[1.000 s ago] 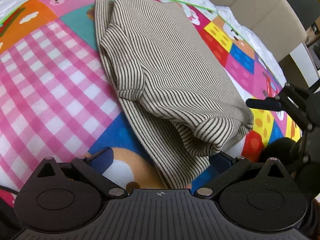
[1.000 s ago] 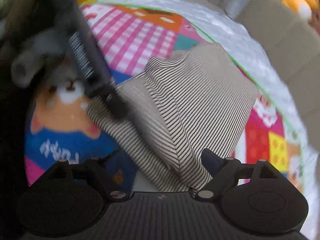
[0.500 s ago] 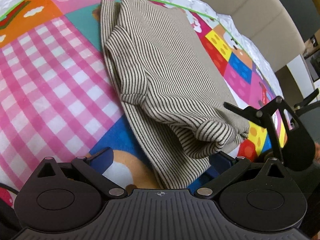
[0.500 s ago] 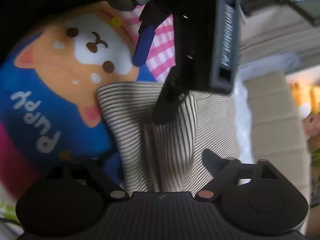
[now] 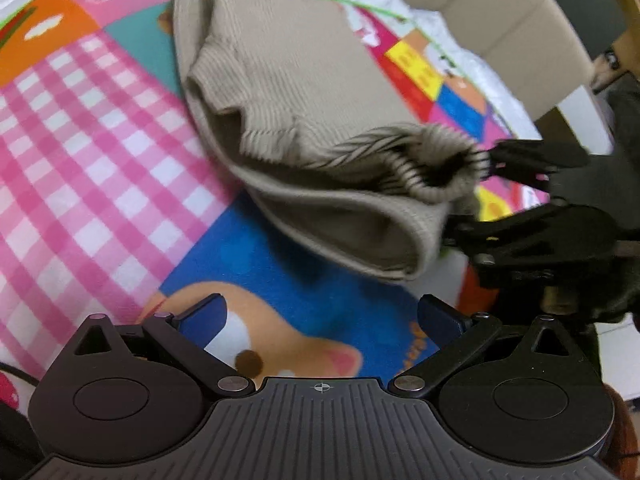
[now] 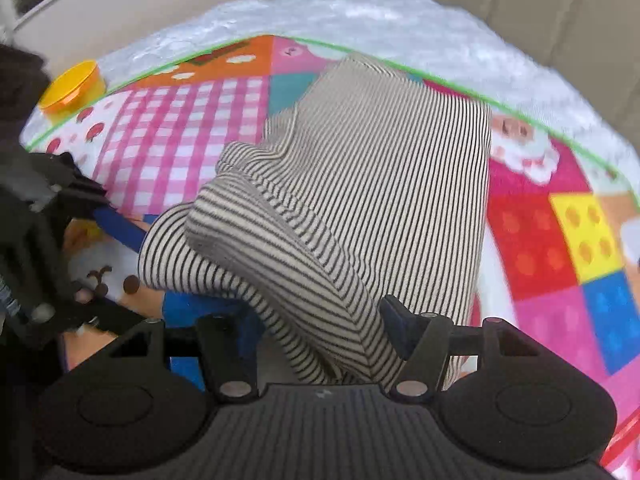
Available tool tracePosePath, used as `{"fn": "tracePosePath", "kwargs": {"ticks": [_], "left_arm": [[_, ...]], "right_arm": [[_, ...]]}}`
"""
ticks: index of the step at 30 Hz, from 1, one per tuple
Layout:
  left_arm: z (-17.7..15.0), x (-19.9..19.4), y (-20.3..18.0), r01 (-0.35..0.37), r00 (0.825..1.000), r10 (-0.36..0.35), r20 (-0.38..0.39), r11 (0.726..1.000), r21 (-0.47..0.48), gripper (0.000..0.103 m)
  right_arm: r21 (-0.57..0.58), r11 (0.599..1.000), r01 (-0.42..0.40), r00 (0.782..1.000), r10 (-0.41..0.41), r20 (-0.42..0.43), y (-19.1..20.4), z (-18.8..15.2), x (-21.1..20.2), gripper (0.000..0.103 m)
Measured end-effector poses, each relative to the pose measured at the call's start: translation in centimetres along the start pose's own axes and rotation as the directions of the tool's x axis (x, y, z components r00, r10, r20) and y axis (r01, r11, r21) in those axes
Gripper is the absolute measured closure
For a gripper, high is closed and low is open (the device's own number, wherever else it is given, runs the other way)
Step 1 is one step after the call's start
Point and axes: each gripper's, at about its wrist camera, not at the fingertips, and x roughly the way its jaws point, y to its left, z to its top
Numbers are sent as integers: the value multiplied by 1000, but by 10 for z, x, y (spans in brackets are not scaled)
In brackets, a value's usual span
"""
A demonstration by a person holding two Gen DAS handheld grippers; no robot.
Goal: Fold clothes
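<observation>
Fingers of right claw [image 6: 320,320] pinch the striped garment [image 6: 384,184]; left claw [image 5: 320,316] gapes wide, empty.

Striped garment [image 6: 372,184] between jaws — lifted fold

No word, number or brand can be read for certain. On the blue panel of the play mat [image 5: 248,240], near the cartoon puppy, a few orange letters [image 5: 416,344] run beside the left tongs' right finger, blurred and partly hidden. A small crosshair sign [image 5: 319,387] is stamped on the ribbed body of the left tongs.
</observation>
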Motion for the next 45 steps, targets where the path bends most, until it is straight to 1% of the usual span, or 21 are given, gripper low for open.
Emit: {"fn": "tracePosePath", "kwargs": {"ticks": [2, 4, 5, 9, 10, 11, 12, 13, 14, 17, 20, 22, 24, 27, 29, 31, 32, 35, 38, 41, 45], "left_arm": [[2, 1, 5, -5, 1000, 5, 13, 1000, -25, 0], [4, -1, 11, 8, 999, -5, 47, 998, -59, 0], [6, -3, 15, 21, 998, -16, 64, 997, -80, 0], [9, -5, 28, 77, 994, -64, 84, 986, -151, 0], [9, -6, 29, 80, 994, -67, 86, 985, -153, 0], [9, -6, 29, 83, 994, -70, 88, 984, -155, 0], [8, -7, 30, 87, 993, -73, 91, 984, -157, 0], [8, -8, 30, 88, 993, -74, 91, 983, -159, 0], [7, -11, 31, 100, 992, -85, 97, 981, -164, 0], [6, -27, 38, 166, 980, -139, 146, 967, -193, 0], [7, -59, 47, 235, 944, -170, 284, 948, -216, 0], [17, -74, 47, 203, 931, -123, 343, 956, -211, 0], [35, -80, 44, 143, 923, -52, 381, 966, -217, 0], [68, -82, 49, 107, 894, 31, 448, 954, -279, 0], [84, -83, 56, 103, 870, 69, 488, 943, -316, 0], [91, -83, 71, 125, 850, 74, 521, 933, -338, 0], [91, -82, 80, 141, 849, 64, 525, 930, -340, 0], [87, -77, 105, 168, 869, 24, 494, 926, -339, 0], [81, -72, 124, 184, 888, -7, 460, 922, -341, 0], [80, -68, 118, 222, 889, -76, 452, 934, -281, 0], [81, -64, 105, 278, 882, -173, 437, 942, -188, 0]], "right_arm": [[-150, 986, 74, 997, -71, 29, 21, -7, 0, 35], [-330, 929, 169, 985, -152, 76, 47, -17, 2, 26], [-414, 885, 216, 976, -189, 105, 60, -22, 3, 21], [-657, 677, 332, 941, -287, 180, 98, -49, 25, 20], [-687, 637, 349, 934, -299, 198, 103, -53, 31, 21], [-699, 619, 360, 930, -302, 211, 106, -54, 34, 25], [-692, 623, 365, 928, -307, 212, 106, -52, 34, 32], [-673, 639, 373, 924, -322, 207, 105, -46, 34, 63], [-653, 660, 371, 925, -325, 197, 104, -41, 32, 73], [-608, 723, 329, 942, -293, 161, 103, -31, 13, 80], [-620, 739, 264, 963, -236, 129, 111, -33, -14, 80], [-651, 731, 205, 977, -195, 89, 121, -39, -31, 81], [-702, 692, 166, 983, -175, 60, 129, -43, -43, 81], [-781, 609, 138, 984, -172, 40, 131, -33, -60, 81], [-814, 564, 137, 982, -185, 37, 123, -13, -67, 81], [-839, 525, 141, 978, -205, 36, 114, 9, -67, 81], [-848, 510, 141, 977, -213, 34, 109, 26, -58, 81], [-863, 490, 120, 976, -215, 14, 89, 70, -26, 79], [-875, 471, 112, 976, -216, 9, 70, 95, 16, 75], [-863, 493, 109, 973, -231, -9, 52, 110, 57, 67], [-844, 519, 137, 971, -237, 12, 36, 115, 83, 65]]}}
